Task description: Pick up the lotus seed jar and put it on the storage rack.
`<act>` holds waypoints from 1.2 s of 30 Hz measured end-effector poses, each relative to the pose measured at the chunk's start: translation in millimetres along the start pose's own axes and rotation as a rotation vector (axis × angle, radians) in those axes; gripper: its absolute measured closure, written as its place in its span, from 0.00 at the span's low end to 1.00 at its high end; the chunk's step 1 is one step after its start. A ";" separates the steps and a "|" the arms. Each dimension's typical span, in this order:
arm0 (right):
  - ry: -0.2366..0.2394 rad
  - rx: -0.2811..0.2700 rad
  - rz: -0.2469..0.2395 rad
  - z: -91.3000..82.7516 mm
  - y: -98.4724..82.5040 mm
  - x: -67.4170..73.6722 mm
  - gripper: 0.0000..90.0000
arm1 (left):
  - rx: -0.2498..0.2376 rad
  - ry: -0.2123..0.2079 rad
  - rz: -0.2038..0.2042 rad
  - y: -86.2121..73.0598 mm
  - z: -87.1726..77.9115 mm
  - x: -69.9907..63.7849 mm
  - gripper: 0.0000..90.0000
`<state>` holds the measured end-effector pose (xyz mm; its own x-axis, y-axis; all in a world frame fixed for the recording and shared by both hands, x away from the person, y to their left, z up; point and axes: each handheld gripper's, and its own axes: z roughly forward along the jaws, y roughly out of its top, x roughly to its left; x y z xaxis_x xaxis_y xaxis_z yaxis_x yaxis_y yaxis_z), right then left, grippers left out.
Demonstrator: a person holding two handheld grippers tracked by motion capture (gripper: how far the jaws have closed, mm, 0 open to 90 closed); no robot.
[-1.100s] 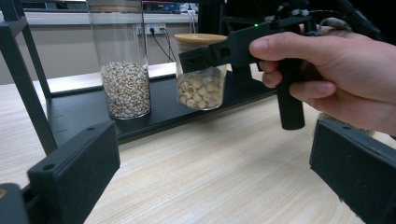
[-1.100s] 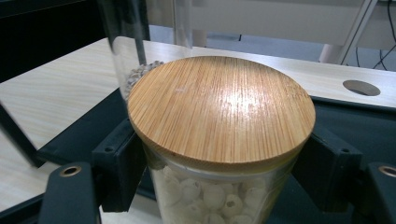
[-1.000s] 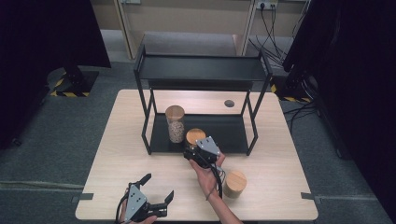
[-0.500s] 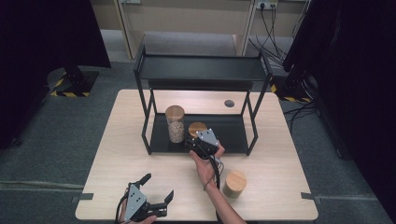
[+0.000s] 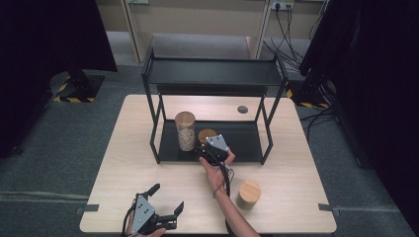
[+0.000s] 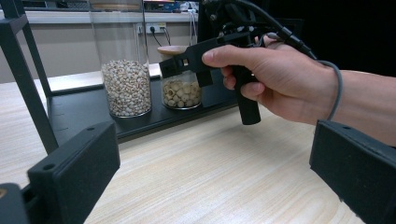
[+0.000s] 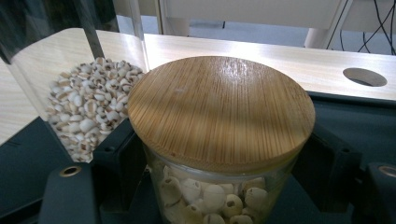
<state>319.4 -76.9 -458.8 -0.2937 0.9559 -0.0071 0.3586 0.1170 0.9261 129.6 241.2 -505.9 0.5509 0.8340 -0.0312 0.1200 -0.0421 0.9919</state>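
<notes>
A: Where is the short jar point(image 7: 219, 154) found?
B: Upright on the black lower shelf point(image 5: 247, 140) of the rack point(image 5: 212, 74), its bamboo lid point(image 5: 207, 134) facing up and its long axis vertical. It is held between the jaws of the right tongs point(image 5: 205, 150), which are clenched on its glass body just under the lid.

A: What is seen around it?
B: A taller jar point(image 5: 186, 131), part filled with pale grains, stands just to its left on the same shelf. The rack's near posts flank both. A third lidded jar point(image 5: 248, 194) is set on the counter point(image 5: 296, 163), nearer and to the right, well apart.

A: And the left tongs point(image 5: 165, 202)?
B: Held low at the near left edge of the counter, jaws spread wide and nothing between them.
</notes>
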 end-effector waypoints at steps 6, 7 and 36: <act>0.003 -0.002 0.000 0.7 -0.6 -1.2 0.28 | 0.001 0.000 0.002 -0.2 0.3 -0.5 0.01; 0.002 -0.001 0.001 0.6 -0.5 -1.0 0.28 | 0.001 -0.001 0.001 -0.2 0.3 -0.5 0.01; 0.072 -0.076 0.022 -64.3 6.4 -8.1 0.04 | -0.001 0.004 0.001 0.1 -0.2 -0.4 0.01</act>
<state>267.1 -101.3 -428.5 -0.3501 0.9359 0.0383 0.2981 0.0725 0.9518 129.2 241.0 -505.8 0.5476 0.8362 -0.0296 0.1188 -0.0427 0.9920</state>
